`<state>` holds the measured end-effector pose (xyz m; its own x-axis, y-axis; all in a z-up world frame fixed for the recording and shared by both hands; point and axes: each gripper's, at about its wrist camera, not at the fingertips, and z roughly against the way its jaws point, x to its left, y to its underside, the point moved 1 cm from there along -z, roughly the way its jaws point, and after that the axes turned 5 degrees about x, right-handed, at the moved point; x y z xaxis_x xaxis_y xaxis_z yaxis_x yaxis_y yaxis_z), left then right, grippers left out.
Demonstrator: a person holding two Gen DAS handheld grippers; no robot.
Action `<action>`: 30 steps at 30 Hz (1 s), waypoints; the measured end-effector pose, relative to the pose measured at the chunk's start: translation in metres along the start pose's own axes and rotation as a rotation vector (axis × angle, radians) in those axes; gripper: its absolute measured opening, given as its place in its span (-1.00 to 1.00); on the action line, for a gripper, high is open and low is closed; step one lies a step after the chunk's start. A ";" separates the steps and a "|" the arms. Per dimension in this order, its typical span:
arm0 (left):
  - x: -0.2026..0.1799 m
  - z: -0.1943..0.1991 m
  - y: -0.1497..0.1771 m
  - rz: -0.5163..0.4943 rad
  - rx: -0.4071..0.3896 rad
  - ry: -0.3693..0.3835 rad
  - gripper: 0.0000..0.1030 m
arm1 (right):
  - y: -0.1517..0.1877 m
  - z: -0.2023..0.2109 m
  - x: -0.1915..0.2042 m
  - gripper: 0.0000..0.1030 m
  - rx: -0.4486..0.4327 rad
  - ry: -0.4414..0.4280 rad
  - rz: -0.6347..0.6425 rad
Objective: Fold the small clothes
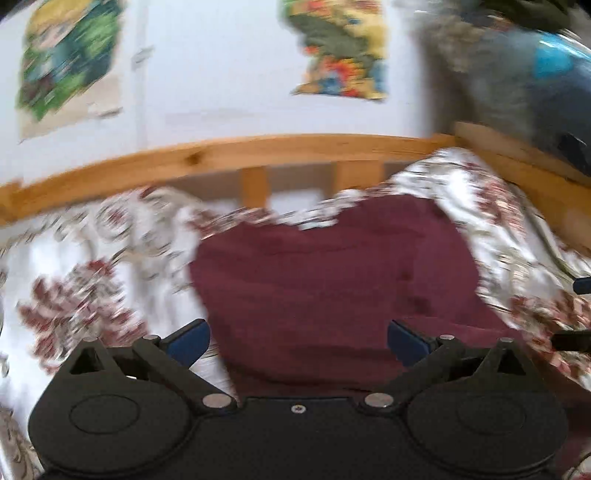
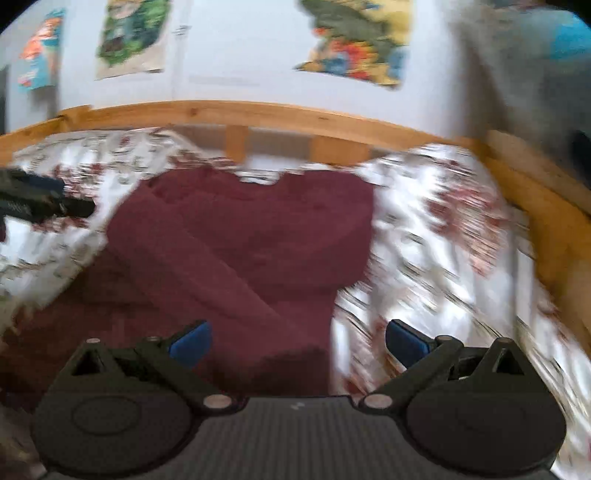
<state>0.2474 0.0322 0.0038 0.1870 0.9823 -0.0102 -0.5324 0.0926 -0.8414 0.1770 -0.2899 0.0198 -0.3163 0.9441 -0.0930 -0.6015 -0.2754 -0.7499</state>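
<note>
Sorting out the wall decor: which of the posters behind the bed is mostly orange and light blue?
The small poster at the far left of the wall in the right wrist view. The middle poster is mainly green, and the rightmost poster has a yellow ground.

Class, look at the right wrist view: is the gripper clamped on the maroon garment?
No: the right gripper stands open above the maroon garment, pads apart.

my left gripper (image 1: 298, 341) has its jaws spread wide with nothing clamped; my right gripper (image 2: 298, 341) looks just as wide, though blur makes me hedge.
</note>
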 end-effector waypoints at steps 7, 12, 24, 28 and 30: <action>0.087 -0.061 0.015 0.400 0.076 0.108 0.42 | -0.124 -0.045 0.034 0.98 0.213 -0.275 0.079; 0.111 -0.094 0.016 0.505 0.135 0.214 -0.16 | -0.177 -0.092 0.083 0.77 0.353 -0.315 0.247; 0.138 -0.109 0.034 0.681 0.199 0.332 -0.22 | -0.241 -0.229 0.148 0.63 0.266 -0.511 0.160; 0.143 -0.111 0.031 0.682 0.208 0.343 -0.22 | -0.236 -0.253 0.157 0.67 0.279 -0.529 0.128; 0.148 -0.110 0.030 0.690 0.202 0.356 -0.21 | -0.229 -0.262 0.155 0.67 0.294 -0.549 0.107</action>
<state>0.3501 0.1625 -0.0825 -0.0051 0.7209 -0.6930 -0.7567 -0.4559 -0.4686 0.4581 -0.0327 0.0053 -0.6694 0.6995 0.2503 -0.6972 -0.4751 -0.5368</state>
